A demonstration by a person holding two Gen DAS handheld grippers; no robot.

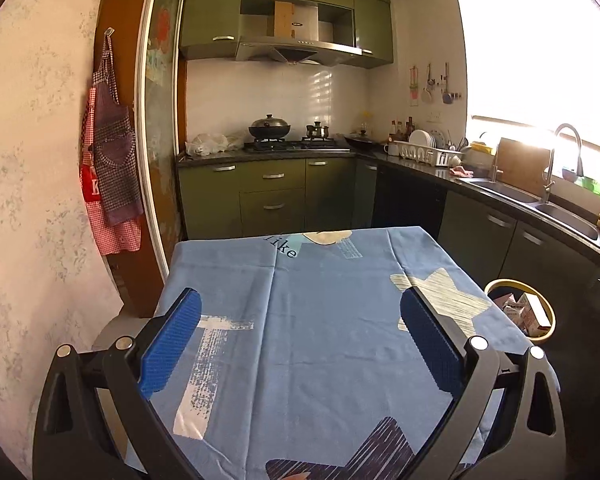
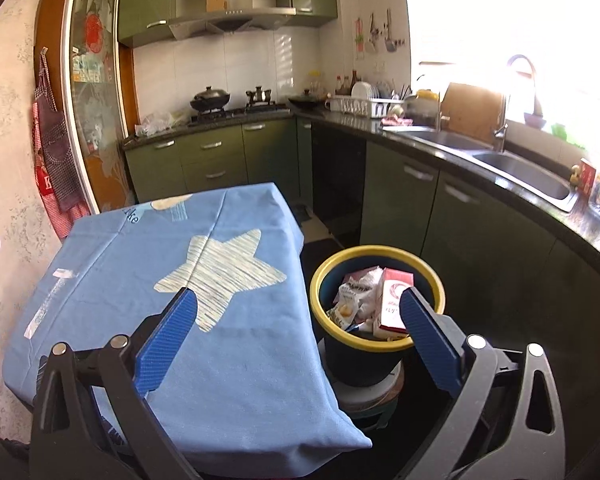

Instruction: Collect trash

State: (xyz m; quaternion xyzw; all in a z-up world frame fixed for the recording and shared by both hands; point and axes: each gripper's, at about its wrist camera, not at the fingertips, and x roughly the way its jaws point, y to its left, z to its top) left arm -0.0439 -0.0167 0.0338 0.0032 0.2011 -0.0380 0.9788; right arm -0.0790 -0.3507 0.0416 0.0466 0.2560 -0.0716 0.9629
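Kitchen table [image 1: 320,320], left gripper [image 1: 300,338] tilted down, spread, empty, right gripper [image 2: 298,338] spread beside bin [image 2: 380,252].

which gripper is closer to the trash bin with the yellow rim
Right. The right gripper hangs open just above and beside the bin; the left gripper is over the table, the bin off to its right.

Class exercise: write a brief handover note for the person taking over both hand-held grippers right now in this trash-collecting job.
Left hand-held gripper: open, empty, over the blue tablecloth.
Right hand-held gripper: open, empty, between table edge and bin.
Yellow-rimmed bin: on the floor right of the table, holding a red-and-white carton and wrappers.
Done: the trash in view is in the bin.
Left: no trash shows on the visible cloth; check outside these views.
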